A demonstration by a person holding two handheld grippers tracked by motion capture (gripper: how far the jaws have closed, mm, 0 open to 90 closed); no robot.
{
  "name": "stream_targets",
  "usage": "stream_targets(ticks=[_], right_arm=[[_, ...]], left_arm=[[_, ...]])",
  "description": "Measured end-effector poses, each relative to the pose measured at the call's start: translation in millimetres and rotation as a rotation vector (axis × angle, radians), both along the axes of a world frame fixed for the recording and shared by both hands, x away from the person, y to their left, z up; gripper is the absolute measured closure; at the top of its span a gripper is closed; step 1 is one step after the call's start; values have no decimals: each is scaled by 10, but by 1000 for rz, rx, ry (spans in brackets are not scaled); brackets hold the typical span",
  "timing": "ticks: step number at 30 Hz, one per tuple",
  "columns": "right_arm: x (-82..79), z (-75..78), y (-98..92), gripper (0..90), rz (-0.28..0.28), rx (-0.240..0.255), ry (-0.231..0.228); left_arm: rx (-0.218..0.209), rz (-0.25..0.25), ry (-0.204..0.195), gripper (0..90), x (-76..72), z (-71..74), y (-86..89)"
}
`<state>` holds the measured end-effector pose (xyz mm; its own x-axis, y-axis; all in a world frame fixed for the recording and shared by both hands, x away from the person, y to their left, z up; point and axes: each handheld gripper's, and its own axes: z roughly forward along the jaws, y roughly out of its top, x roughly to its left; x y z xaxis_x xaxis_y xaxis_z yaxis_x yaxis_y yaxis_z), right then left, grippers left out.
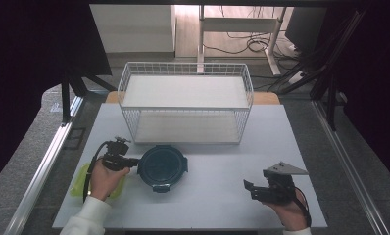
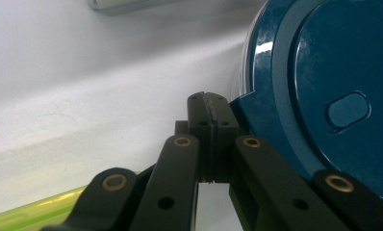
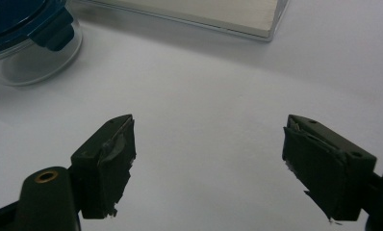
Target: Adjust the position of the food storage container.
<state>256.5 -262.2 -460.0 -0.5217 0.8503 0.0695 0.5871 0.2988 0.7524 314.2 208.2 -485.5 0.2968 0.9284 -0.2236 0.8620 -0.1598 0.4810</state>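
Observation:
A round clear container with a dark blue clip lid [image 1: 162, 166] stands on the white table, left of the middle. My left gripper [image 1: 133, 161] lies level against the lid's left edge. In the left gripper view its jaws [image 2: 208, 103] are pressed together with nothing visible between them, right beside the blue lid [image 2: 324, 96]. My right gripper [image 1: 249, 188] rests near the front right of the table, open, pointing left. In the right gripper view its gripper [image 3: 209, 144] has bare table between the pads, and the container [image 3: 31, 43] sits at the upper left.
A white wire basket [image 1: 185, 64] stands at the back of the table [image 1: 222, 166], just behind the container. A lime-green container [image 1: 78, 185] lies under the left hand near the table's left edge. A metal rail [image 1: 46, 166] runs along the left side.

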Motion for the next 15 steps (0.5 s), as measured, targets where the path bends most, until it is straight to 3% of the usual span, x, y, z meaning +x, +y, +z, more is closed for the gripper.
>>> stream_targets(ticks=[15], right_arm=[[11,-20,1,187,-3,-5,7]], left_arm=[[-12,-44,-7,900,52,-1,-194]])
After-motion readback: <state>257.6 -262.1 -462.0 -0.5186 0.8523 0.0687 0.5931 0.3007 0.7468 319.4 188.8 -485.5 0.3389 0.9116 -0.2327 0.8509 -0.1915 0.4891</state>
